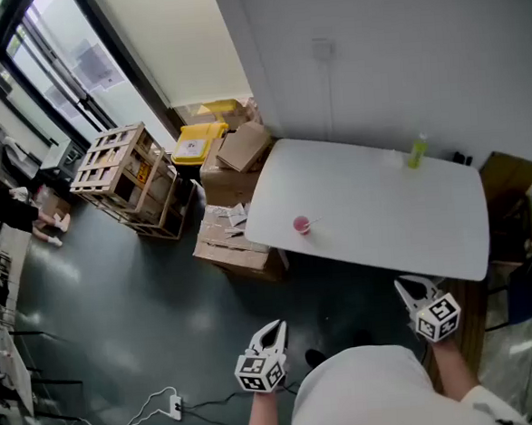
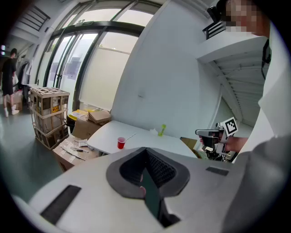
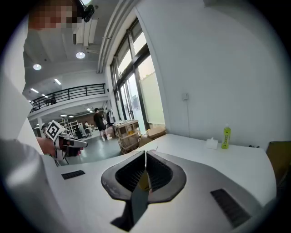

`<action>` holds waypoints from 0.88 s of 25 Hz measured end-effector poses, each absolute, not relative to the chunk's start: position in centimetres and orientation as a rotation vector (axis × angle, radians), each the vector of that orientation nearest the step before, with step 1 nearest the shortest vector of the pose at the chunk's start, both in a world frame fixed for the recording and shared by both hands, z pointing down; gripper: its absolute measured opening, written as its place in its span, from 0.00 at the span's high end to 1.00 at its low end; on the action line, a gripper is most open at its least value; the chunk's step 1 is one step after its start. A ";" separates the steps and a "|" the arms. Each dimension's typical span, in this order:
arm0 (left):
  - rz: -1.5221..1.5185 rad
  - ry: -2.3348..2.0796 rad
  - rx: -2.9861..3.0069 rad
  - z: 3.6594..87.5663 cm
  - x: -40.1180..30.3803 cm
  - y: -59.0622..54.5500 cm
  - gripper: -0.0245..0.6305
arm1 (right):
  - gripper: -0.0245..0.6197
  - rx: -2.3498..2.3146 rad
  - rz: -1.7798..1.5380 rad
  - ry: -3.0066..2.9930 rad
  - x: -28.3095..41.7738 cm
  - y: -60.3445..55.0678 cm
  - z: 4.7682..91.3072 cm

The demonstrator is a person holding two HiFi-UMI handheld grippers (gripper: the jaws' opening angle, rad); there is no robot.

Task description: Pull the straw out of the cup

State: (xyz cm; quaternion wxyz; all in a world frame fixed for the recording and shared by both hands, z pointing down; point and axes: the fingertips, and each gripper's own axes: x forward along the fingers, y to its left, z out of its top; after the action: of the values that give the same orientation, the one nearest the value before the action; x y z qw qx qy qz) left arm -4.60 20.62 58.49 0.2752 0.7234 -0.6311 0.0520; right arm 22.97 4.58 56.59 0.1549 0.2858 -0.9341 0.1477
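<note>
A small red cup (image 1: 301, 224) stands near the left front edge of the white table (image 1: 386, 235); in the left gripper view the cup (image 2: 120, 143) has a thin straw (image 2: 131, 136) leaning out to the right. Both grippers are held low in front of the person, short of the table. My left gripper (image 1: 276, 328) is over the floor, my right gripper (image 1: 406, 286) by the table's front edge. In each gripper view the jaws meet with nothing between them: left gripper (image 2: 145, 151), right gripper (image 3: 145, 153). The right gripper's body hides the cup in its own view.
A green bottle (image 1: 415, 152) and a white tissue box (image 3: 212, 144) stand at the table's far side. Cardboard boxes (image 1: 236, 245), a yellow bin (image 1: 198, 145) and a wooden crate (image 1: 123, 176) crowd the floor left of the table. A power strip (image 1: 175, 406) lies on the floor.
</note>
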 end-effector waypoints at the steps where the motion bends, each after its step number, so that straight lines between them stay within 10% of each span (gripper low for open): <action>1: 0.138 -1.697 1.945 58.4 -4.5 20.6 0.96 | 0.90 0.816 0.423 -2.679 23.0 4.6 56.6; 22: 0.138 -1.750 1.929 57.9 -1.3 19.4 0.96 | 0.90 0.677 0.405 -2.719 23.8 3.4 56.5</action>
State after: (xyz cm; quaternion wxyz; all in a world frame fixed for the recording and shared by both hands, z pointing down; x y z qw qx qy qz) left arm -1.34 19.40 57.92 0.2635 0.7134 -0.6473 0.0510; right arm 23.81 3.37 56.52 0.1549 0.2363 -0.9488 0.1412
